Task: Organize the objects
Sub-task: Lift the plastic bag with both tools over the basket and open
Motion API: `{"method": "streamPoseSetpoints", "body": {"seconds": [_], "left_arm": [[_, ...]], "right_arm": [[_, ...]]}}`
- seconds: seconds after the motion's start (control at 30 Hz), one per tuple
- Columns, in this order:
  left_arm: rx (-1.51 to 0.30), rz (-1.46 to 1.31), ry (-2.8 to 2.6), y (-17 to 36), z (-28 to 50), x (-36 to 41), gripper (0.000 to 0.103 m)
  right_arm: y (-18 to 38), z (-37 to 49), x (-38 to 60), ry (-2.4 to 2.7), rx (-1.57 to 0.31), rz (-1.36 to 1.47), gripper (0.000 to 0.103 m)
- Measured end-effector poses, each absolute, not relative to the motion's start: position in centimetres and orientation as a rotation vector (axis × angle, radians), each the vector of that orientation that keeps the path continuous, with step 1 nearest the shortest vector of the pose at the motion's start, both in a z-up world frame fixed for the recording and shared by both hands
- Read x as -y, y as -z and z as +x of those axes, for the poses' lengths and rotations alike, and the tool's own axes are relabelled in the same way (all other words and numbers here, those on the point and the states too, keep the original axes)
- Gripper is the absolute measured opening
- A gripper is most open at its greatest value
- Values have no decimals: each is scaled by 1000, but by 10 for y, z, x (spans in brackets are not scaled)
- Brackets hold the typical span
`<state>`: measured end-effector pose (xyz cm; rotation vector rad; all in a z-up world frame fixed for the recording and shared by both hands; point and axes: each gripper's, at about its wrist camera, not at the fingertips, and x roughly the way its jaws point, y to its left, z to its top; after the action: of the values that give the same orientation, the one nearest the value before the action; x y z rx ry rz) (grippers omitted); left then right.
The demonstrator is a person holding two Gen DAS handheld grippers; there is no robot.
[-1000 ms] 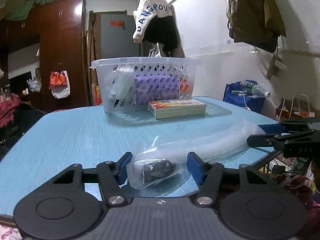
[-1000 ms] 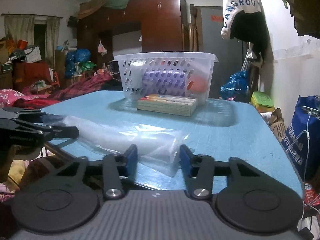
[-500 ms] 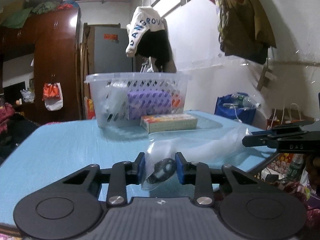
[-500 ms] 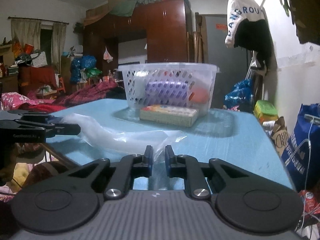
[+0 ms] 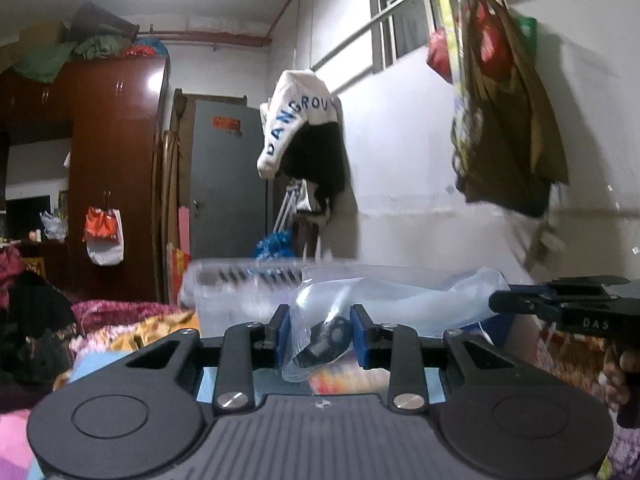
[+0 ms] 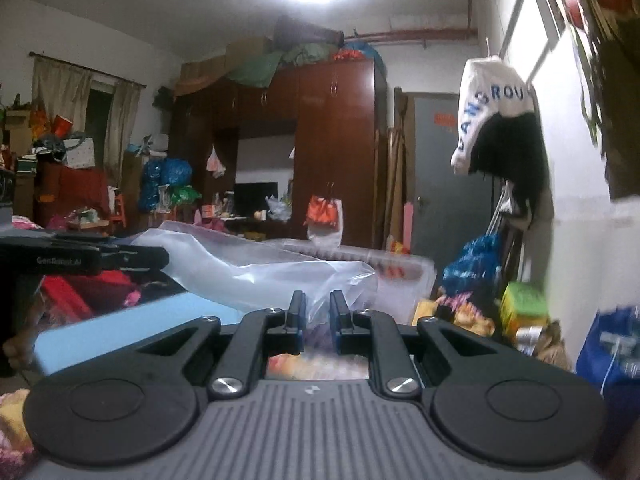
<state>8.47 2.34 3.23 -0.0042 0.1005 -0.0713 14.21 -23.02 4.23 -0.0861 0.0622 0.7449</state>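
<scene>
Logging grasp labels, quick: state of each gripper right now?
Left gripper: shut on the clear plastic bag, at the end holding a dark object.
Right gripper: shut on the same bag's other end.

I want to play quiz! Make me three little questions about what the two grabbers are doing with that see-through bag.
1. True or false: the left gripper is closed on the end of the clear plastic bag that has a dark lump inside.
2. Pick one. The right gripper is: A) wide open over the table, B) pinching the other end of the bag, C) holding the box.
3. Fill the gap: behind the lifted bag, blurred, stands a white plastic ____ with holes in its side.

Key: 1 true; 2 B; 3 basket.
</scene>
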Motion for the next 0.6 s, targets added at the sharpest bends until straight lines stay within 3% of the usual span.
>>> {"method": "streamPoseSetpoints", "body": {"seconds": [0.27,0.6], "left_arm": [[-116,-13,13,-89,166,-34,35],[-244,-28,-39,-86,253,-54,35]], "right_arm": [[-94,220,201,-670,-100,-74,14],[-84,291,172,-614,-242,-84,13]]}}
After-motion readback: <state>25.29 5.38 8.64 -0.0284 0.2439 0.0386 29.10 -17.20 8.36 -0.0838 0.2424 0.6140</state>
